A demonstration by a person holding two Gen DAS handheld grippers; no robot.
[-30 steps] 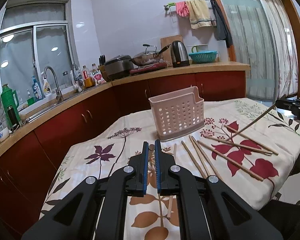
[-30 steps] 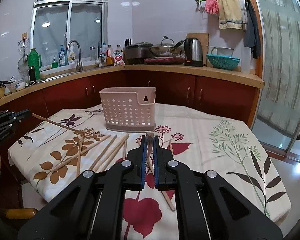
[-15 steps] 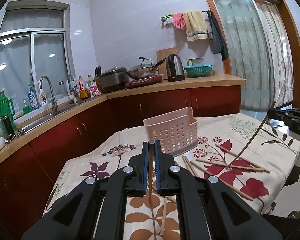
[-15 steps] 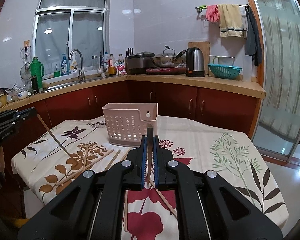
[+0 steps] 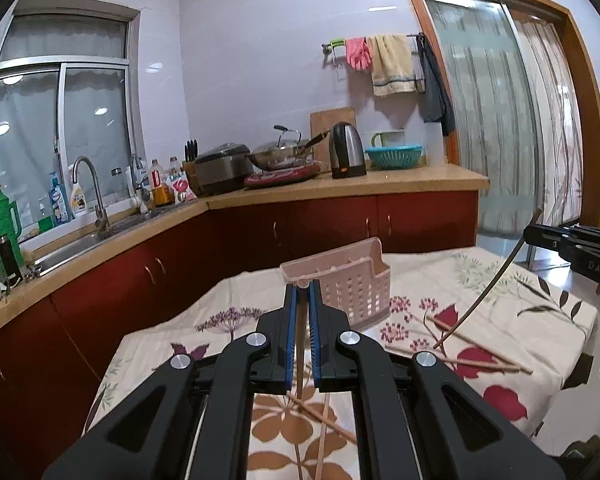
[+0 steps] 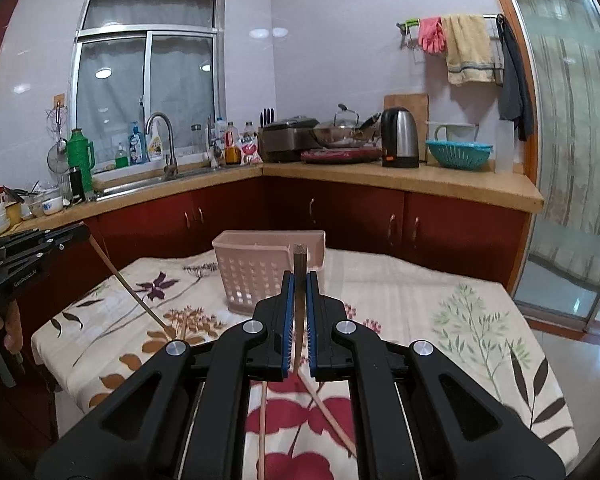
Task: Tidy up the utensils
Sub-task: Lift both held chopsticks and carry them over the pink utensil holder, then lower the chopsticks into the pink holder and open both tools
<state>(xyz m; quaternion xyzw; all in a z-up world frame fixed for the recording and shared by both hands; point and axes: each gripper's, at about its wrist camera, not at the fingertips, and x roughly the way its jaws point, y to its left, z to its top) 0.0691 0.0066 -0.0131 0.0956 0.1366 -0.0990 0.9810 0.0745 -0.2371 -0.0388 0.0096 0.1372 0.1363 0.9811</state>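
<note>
Both grippers have lifted off the floral tablecloth (image 5: 480, 280) – the left gripper (image 5: 301, 304) and right gripper (image 6: 299, 292) each clamped on one chopstick (tips now hanging free) – leaving the pink caddy (image 6: 260, 276) ahead as the likely drop point, with several chopsticks (image 5: 476, 356) left lying.

table (image 6: 440, 280) in floral cloth (image 6: 480, 320): pink perforated caddy (image 6: 256, 276) upright mid-table, loose chopsticks (image 5: 476, 354) scattered nearside
</note>
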